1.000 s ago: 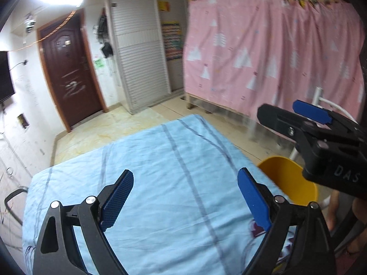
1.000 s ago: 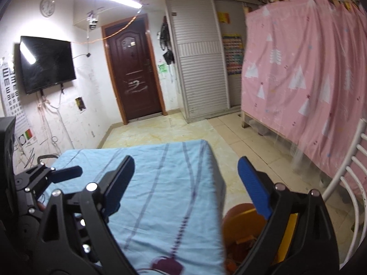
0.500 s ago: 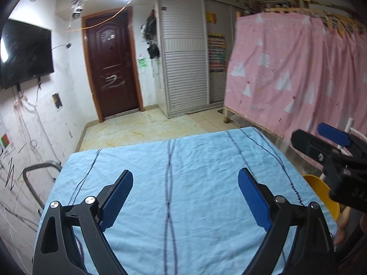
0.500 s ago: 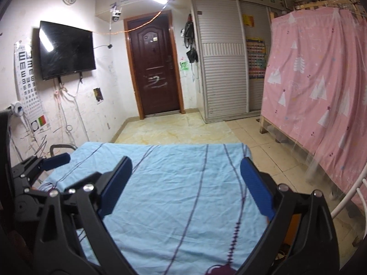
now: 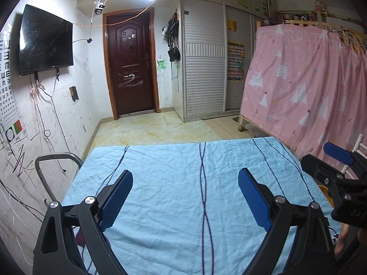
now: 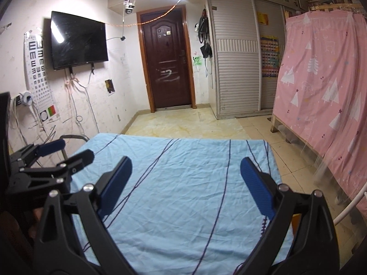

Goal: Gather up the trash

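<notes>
Over the table [image 5: 174, 206] is where you're holding both grippers, and its wrinkled light-blue cloth [image 6: 183, 183] with thin dark stripes fills the near half of both views. Far behind it there's the pale tiled floor [image 5: 156, 130], running back to a dark brown door [image 5: 132, 68] on the far wall. On your right, a pink curtain [image 5: 305, 87] with white trees hangs down close by the table's right edge. To the left, a black TV [image 6: 79, 40] sits on the scuffed white wall, with an eye chart [image 6: 39, 78] just beside it, further left. A grey metal chair frame [image 5: 55, 167] stands just off the table's far-left corner.

Your left gripper [image 5: 184, 198] is spread wide, nothing between the blue pads, hanging above the cloth. Your right gripper [image 6: 185, 185] is the same: jaws apart, gripping nothing, above the cloth.

Trash? None shows on the cloth in either view. A sliver of yellow bin [image 5: 326, 193] peeks out past the table's right edge, low, behind your right gripper in the left view.
</notes>
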